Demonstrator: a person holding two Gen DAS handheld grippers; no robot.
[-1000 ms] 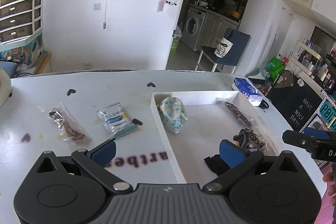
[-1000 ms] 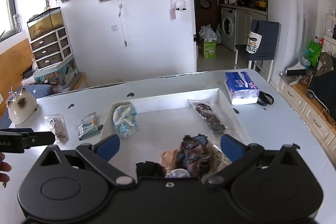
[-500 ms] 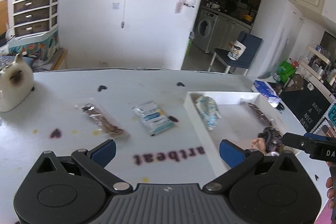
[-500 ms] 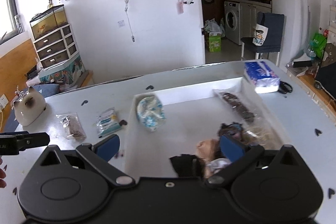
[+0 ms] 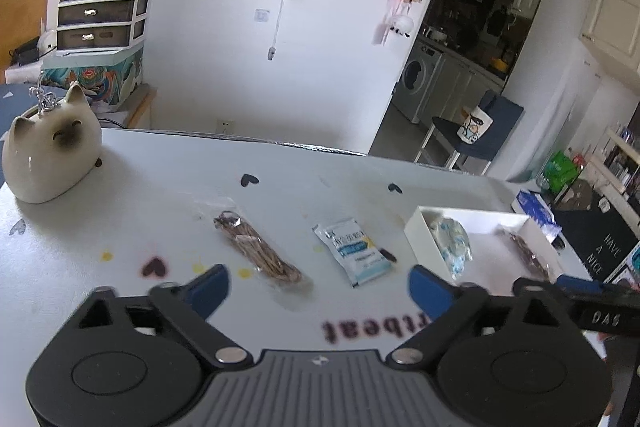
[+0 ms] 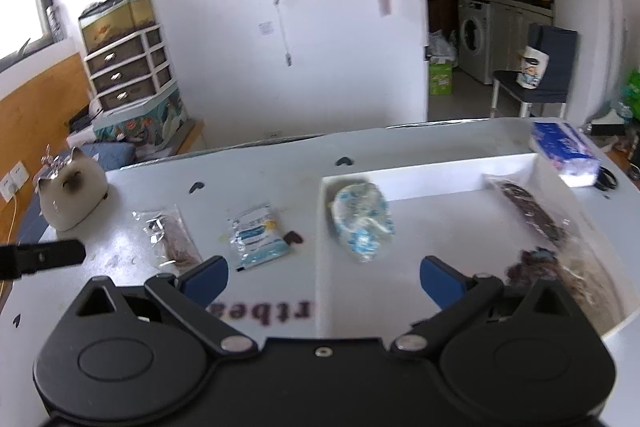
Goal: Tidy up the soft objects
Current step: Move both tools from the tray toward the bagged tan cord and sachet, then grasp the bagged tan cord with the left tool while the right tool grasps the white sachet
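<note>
On the table (image 5: 360, 163), left of the white tray (image 6: 436, 175): a brown cord packet (image 5: 256, 251) and a blue-and-white sachet (image 5: 354, 251), lying apart, both outside. Inside the tray: a blue-patterned pouch (image 6: 362, 221) against the left wall, a dark packet (image 6: 528, 207) at right, and a dark soft heap (image 6: 560, 267) near.

My left gripper (image 5: 316, 287) has its fingers apart, empty, hovering short of the cord packet. My right gripper (image 6: 324, 279) likewise, straddling the tray's left wall.

Risk, as I judge it: slippery film sliding from the pinch, or fingers clipping the tray wall on carry-over.

Room: bare table around both packets; the tray's middle is open.
</note>
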